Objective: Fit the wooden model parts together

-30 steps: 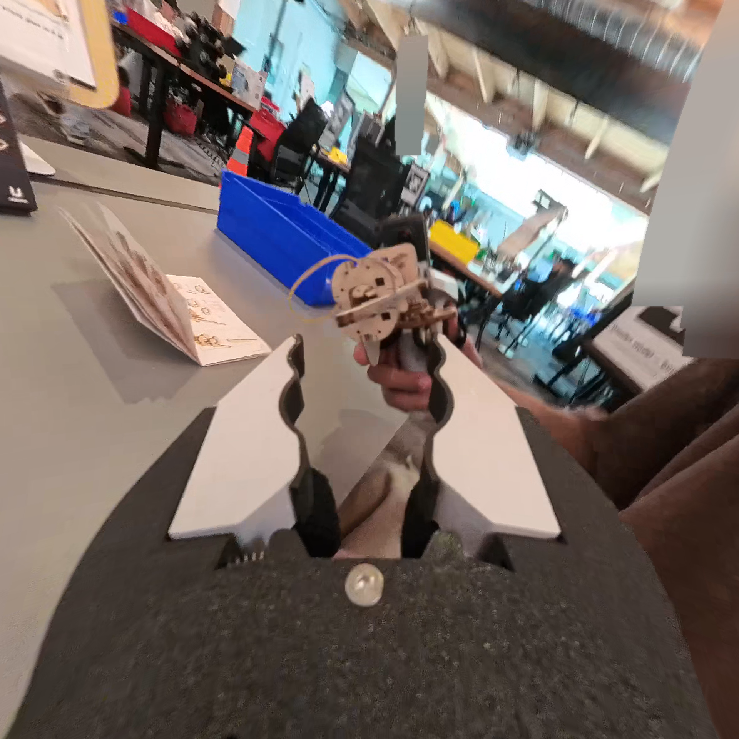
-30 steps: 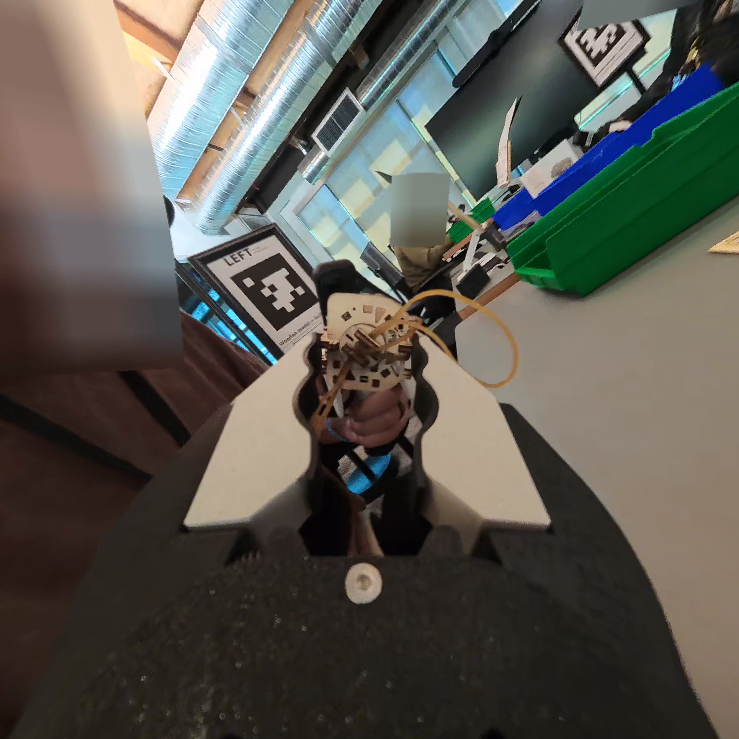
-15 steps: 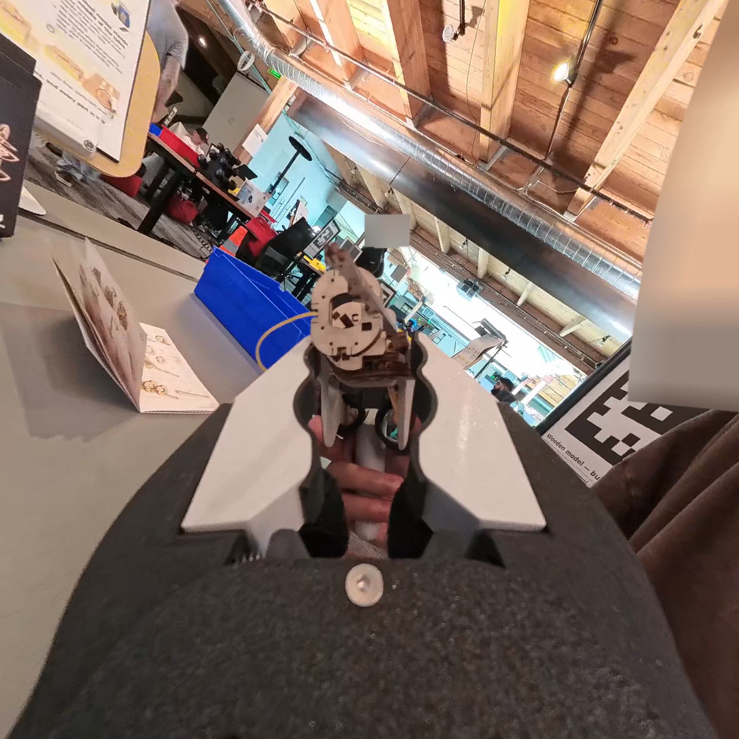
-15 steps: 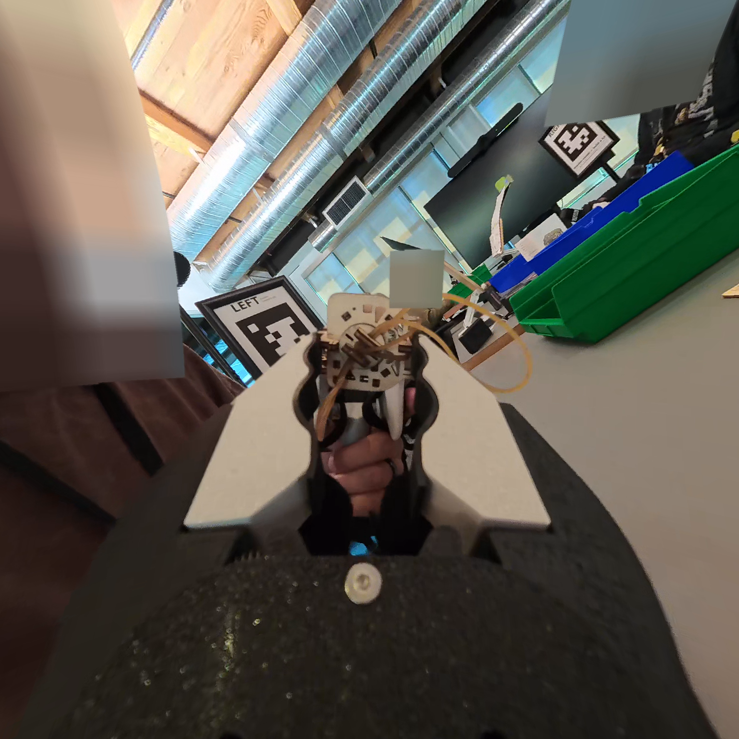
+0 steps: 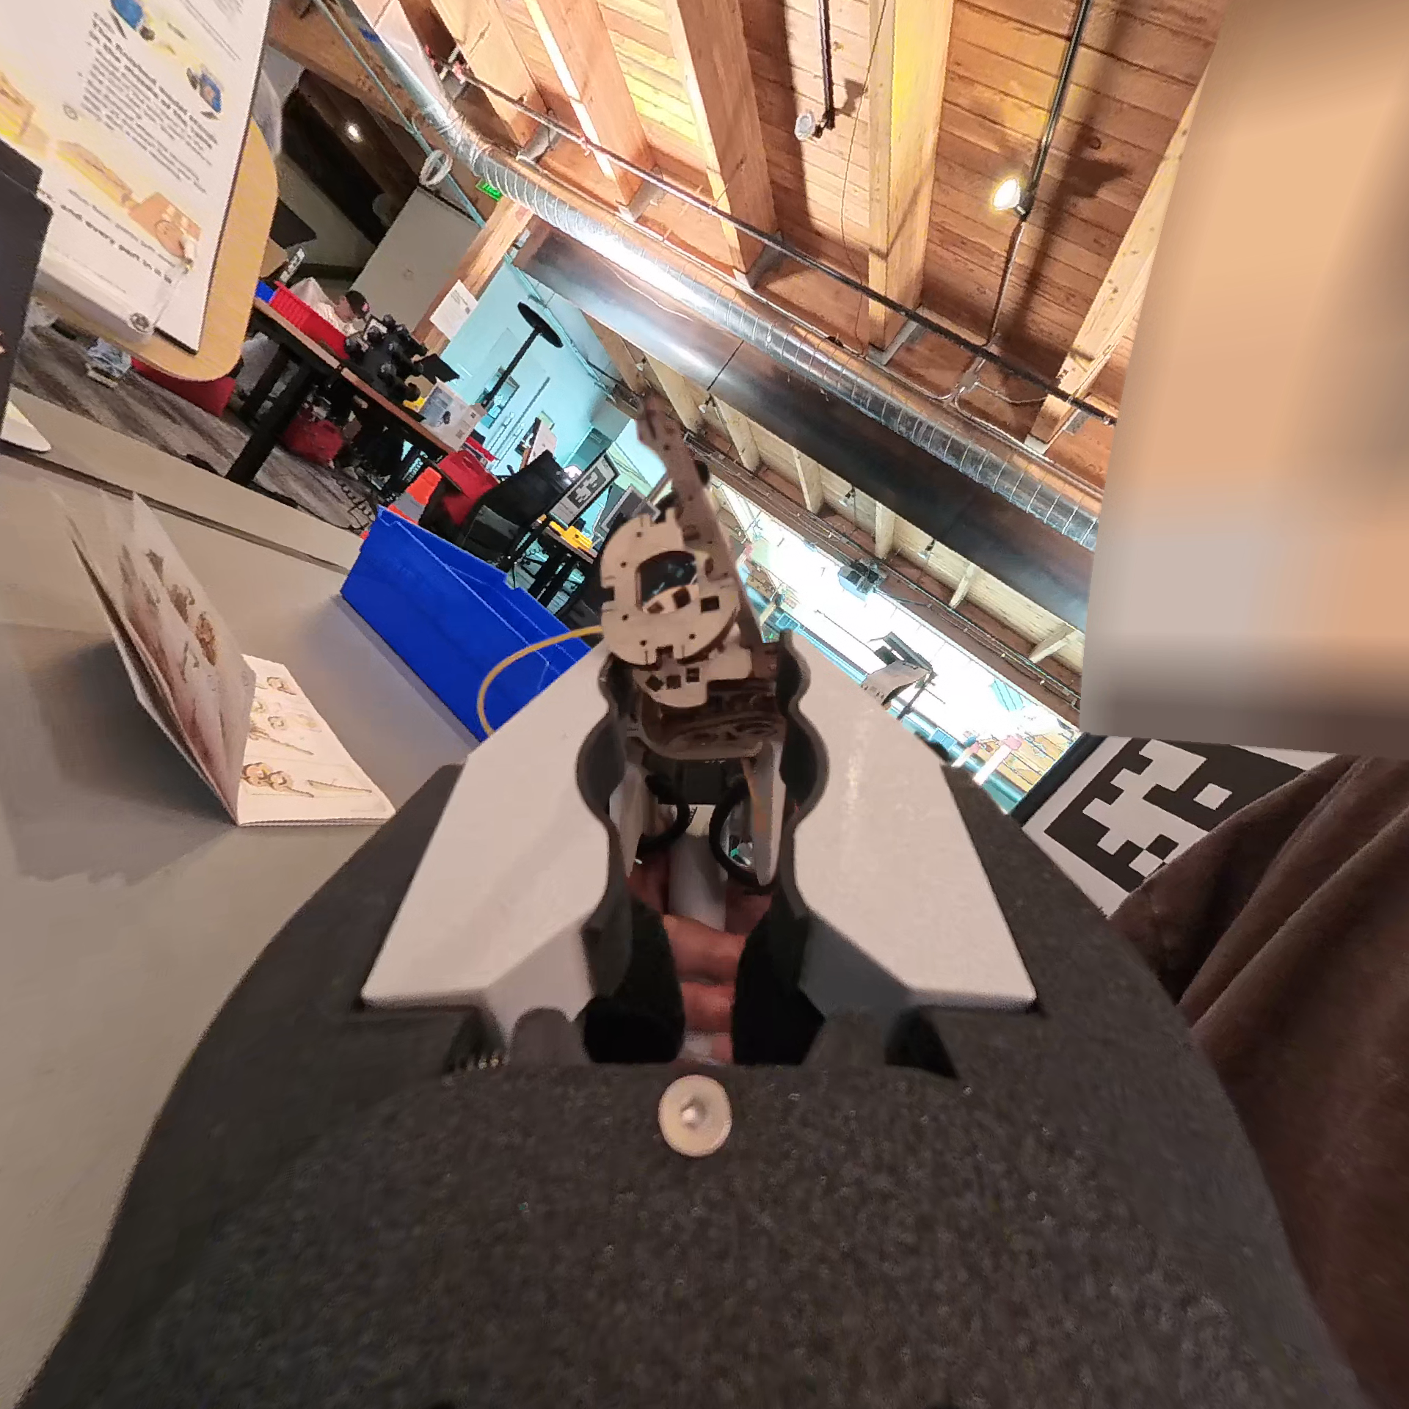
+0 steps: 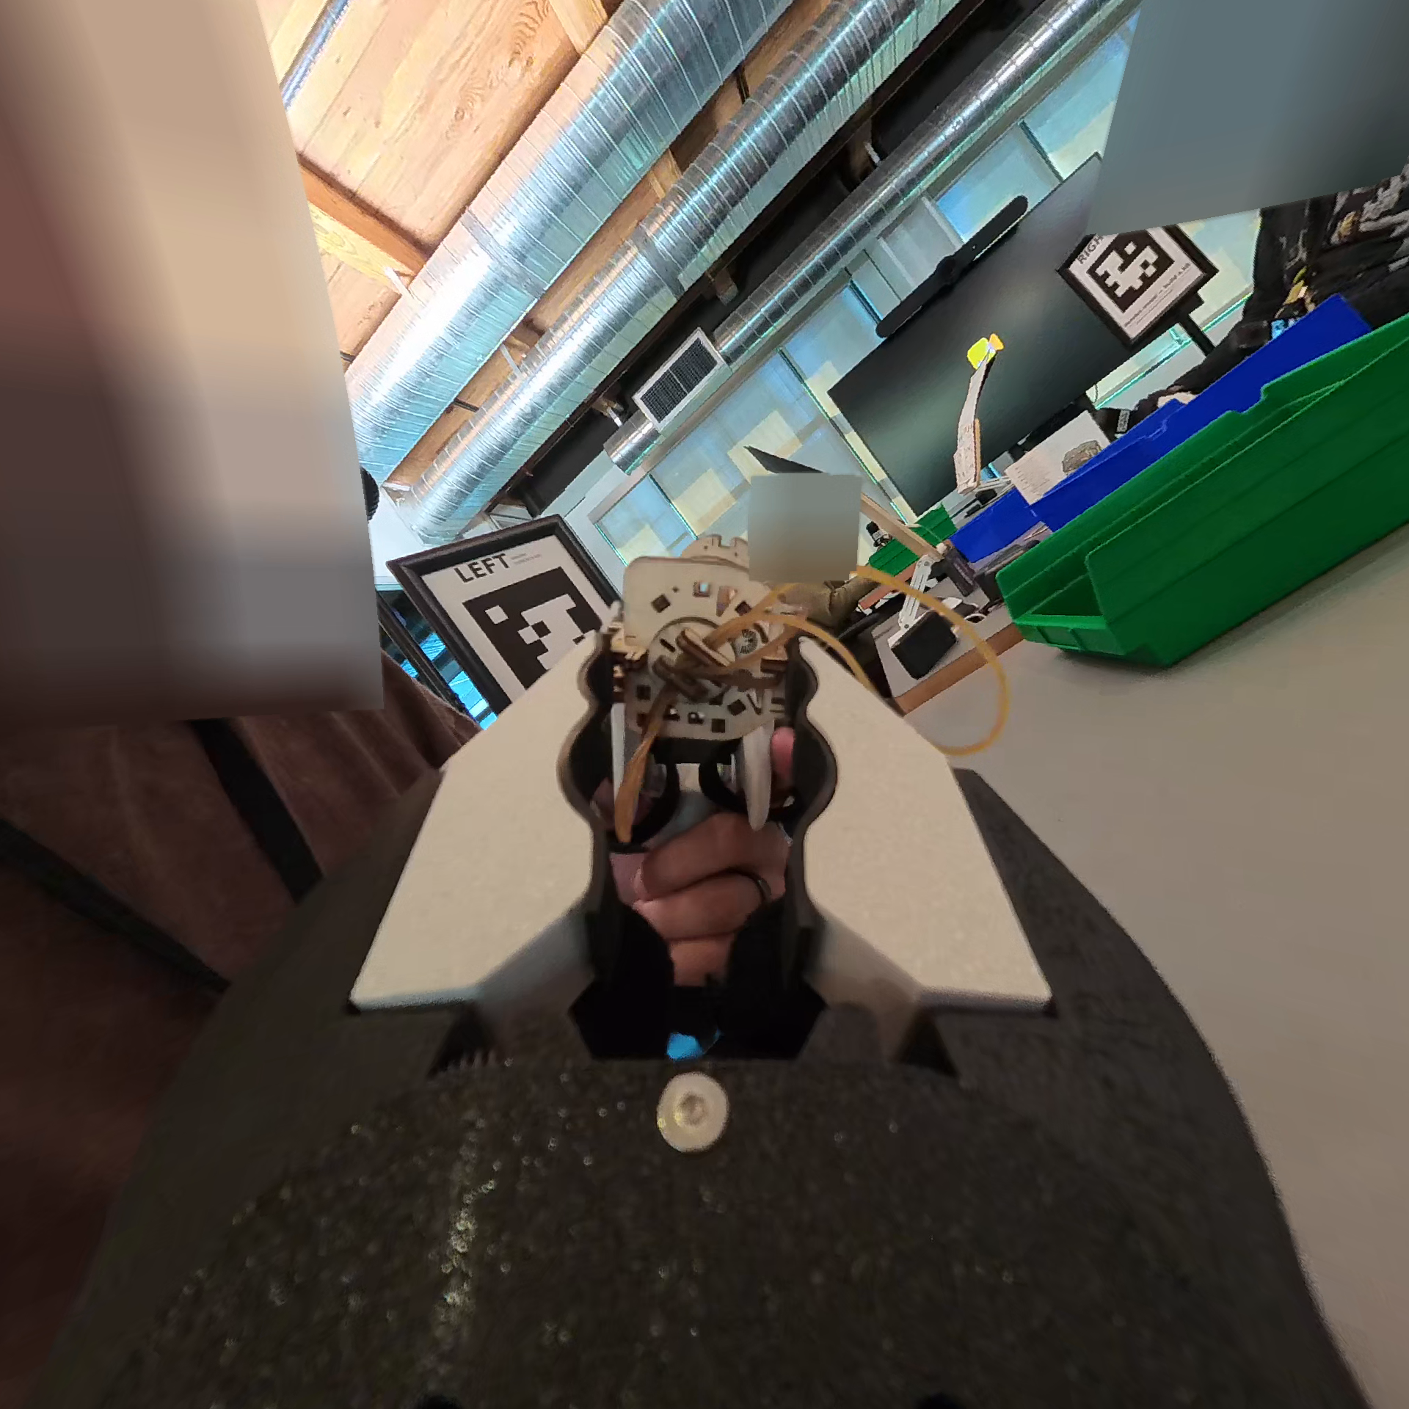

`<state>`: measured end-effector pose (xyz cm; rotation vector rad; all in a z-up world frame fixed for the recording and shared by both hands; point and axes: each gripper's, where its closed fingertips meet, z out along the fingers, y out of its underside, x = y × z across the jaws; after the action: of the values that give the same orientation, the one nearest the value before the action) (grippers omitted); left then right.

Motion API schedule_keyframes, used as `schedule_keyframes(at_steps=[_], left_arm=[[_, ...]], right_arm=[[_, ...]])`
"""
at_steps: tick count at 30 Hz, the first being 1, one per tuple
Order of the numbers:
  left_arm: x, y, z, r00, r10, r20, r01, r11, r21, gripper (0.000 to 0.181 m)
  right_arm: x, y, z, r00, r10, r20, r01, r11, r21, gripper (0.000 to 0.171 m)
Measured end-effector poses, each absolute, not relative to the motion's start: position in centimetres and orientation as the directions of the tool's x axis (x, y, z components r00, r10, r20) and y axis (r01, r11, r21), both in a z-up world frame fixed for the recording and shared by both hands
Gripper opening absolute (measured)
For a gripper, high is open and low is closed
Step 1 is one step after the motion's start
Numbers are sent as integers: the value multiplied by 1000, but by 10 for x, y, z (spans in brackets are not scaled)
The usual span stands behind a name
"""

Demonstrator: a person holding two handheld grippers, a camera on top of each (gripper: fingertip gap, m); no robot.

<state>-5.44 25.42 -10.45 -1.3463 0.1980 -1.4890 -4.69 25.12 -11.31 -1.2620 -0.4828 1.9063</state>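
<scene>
grey table [image 5: 114, 877] under timber ceiling, left gripper [image 5: 694, 690] and right gripper [image 6: 698, 671] both clamped on wooden model [image 5: 671, 617], rubber band [image 6: 983, 686] hanging loose, booklet [image 5: 229, 724] standing open

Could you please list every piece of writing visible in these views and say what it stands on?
I will not repeat wording; these bear it:
Framed black-and-white marker sign behind the wooden model.
Second marker sign, far right.
Poster board, upper left: too small.
Open booklet on the table: blurred.
</scene>
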Motion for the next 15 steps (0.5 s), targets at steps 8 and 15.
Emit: schedule_keyframes(at_steps=[8,15], left_arm=[[-53,253,-105,189,-769,610,560,-426,-711,38],[-54,251,-103,172,-777,605,557,-430,-711,37]], right_arm=[[-46,252,-114,-184,780,-598,-387,-617,-685,44],[-48,248,-113,-209,769,-604,-361,-634,-684,44]])
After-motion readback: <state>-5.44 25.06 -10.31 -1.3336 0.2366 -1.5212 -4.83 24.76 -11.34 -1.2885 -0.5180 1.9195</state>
